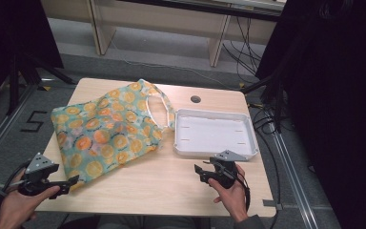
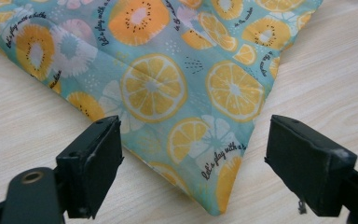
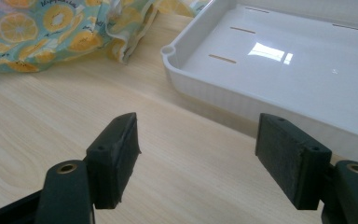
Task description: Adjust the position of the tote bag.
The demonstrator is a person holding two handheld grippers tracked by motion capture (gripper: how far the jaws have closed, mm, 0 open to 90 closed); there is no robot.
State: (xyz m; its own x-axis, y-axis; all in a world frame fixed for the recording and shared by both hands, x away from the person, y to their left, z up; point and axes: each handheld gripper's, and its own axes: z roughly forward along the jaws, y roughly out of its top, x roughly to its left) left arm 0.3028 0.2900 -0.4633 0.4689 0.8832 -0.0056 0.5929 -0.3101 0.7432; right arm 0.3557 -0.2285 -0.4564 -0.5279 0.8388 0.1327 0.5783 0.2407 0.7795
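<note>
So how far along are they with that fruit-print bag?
Barely begun, it seems. Done: nothing visible; the bag lies spread flat on the table, and the white tray beside it holds nothing. In hand: the left gripper has open jaws either side of the bag's near corner, not pinching it. The right gripper is open over bare wood. Left: gripping and handling the bag.
</note>
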